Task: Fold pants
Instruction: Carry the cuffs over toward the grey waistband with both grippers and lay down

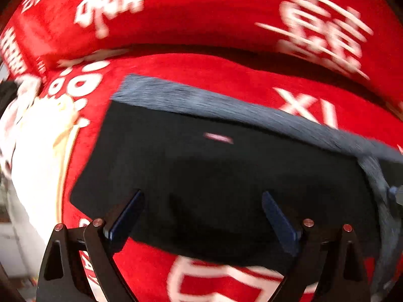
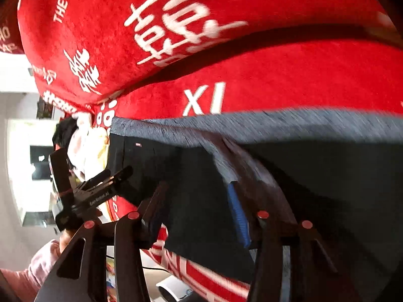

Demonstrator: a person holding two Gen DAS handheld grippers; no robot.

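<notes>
Black pants [image 1: 214, 176] lie folded on a red blanket [image 1: 201, 75], and a grey band of fabric [image 1: 226, 105] runs along their far edge. My left gripper [image 1: 201, 196] hovers over the near part of the pants. It is open, its fingers wide apart with nothing between them. In the right wrist view the pants [image 2: 327, 176] fill the lower right under the grey band [image 2: 277, 125]. My right gripper [image 2: 196, 186] is open above them, and a grey fold lies close by its blue pad [image 2: 239, 216]. The left gripper [image 2: 100, 188] shows at the left, held by a hand.
The red blanket [image 2: 252, 88] carries white characters and letters and has a raised fold at the back [image 2: 126, 25]. A pink sleeve [image 2: 37, 271] is at the lower left. A white object [image 2: 173, 289] lies below the blanket's edge. A bright room lies beyond at the left [image 2: 17, 163].
</notes>
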